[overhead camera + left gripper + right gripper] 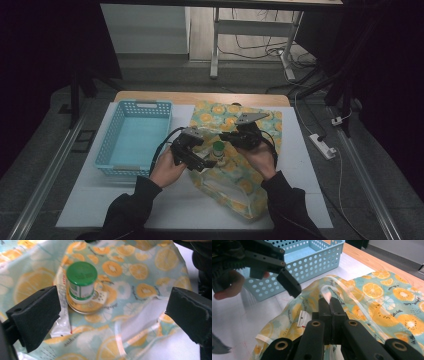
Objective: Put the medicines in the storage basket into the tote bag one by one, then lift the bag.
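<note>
And here we are over the bench point(320, 190), looking down on a citrus-print bag point(260, 125) spread across its white top, with a pale blue basket point(134, 137) sitting off to the left, well apart from the action.

The left gripper point(192, 150) hangs just beside a small green-capped bottle point(218, 150), and its jaws stand wide apart, nothing between the pads. From the left gripper view the picture is clear: the bottle point(82, 281) stands upright on the printed fabric, ahead of the jaws and closer to the left one than the right, touching neither. The left jaw's black pad sits just beside the bottle's lower edge; the right jaw is well away on the far side. Loose bag fabric point(120, 322) and a pale inner lining fill the gap between them.

Over to the right gripper point(240, 136). Its jaws are pressed tight together, and in the right gripper view they pinch a strip of the bag's pale rim point(328, 293), lifting that edge off the bench so the bag's mouth stands raised. The left gripper point(287, 285) shows there too, farther off, in front of the basket point(312, 262), held in a hand point(227, 285).

Both sleeves come in from the bottom of the high view, hands close together over the bag.
</note>
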Demonstrator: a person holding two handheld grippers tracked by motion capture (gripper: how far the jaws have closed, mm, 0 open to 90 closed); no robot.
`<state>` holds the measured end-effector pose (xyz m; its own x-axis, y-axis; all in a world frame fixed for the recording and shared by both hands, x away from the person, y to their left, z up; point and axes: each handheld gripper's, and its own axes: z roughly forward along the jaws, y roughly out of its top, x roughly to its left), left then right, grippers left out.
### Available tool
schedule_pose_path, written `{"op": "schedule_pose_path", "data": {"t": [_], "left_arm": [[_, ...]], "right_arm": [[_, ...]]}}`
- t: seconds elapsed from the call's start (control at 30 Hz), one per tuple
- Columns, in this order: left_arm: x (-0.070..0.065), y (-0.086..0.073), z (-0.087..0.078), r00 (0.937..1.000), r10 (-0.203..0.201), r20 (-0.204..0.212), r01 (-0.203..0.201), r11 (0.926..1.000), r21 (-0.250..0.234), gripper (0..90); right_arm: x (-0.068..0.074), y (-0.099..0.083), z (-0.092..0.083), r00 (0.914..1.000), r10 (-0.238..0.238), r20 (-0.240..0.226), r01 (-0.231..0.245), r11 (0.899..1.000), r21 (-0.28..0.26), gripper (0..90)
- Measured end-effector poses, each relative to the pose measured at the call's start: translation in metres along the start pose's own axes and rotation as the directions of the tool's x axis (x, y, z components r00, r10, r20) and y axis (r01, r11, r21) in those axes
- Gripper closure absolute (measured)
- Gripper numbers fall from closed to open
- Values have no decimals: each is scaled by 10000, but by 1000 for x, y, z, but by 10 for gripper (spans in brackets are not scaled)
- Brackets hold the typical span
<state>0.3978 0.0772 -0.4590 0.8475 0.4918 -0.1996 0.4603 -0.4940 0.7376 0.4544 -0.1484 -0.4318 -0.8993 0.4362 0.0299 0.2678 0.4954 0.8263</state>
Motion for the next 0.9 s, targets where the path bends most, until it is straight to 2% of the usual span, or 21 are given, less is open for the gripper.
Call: {"op": "schedule_pose_path", "data": {"t": [0.17, 0.3, 0.37, 0.53, 0.7, 0.77, 0.83, 0.9], "left_arm": [[-7, -7, 1, 9997, 228, -31, -228, 9996, 159, 5], [-11, -11, 2, 9987, 404, -316, -396, 9989, 262, 9], [-13, -13, 4, 9986, 384, -367, -373, 9989, 284, 8], [-15, -13, 16, 9989, 262, -393, -226, 9959, 876, 15], [-14, -15, 35, 9981, 429, -452, -358, 9885, 1472, 25], [-14, -16, 42, 9973, 646, -339, -577, 9827, 1759, 28], [-14, -17, 47, 9974, 689, -214, -634, 9786, 1956, 31], [-14, -18, 52, 9963, 799, -316, -713, 9742, 2139, 53]], "right_arm": [[3, 0, 1, 10000, -67, -35, 67, 10000, 52, 900], [4, 0, 1, 9999, -94, -55, 95, 9999, 76, 900], [4, 1, 1, 9999, -99, -65, 100, 9999, 82, 900], [5, 1, 0, 9999, -94, -85, 94, 9999, 35, 900], [4, 2, -1, 9999, -107, -68, 107, 9999, 13, 900], [4, 2, -2, 9999, -91, -68, 91, 10000, -25, 900], [4, 3, -2, 9999, -108, -50, 108, 9999, -35, 900], [4, 3, -3, 9999, -103, -53, 103, 9999, -34, 900]]}}
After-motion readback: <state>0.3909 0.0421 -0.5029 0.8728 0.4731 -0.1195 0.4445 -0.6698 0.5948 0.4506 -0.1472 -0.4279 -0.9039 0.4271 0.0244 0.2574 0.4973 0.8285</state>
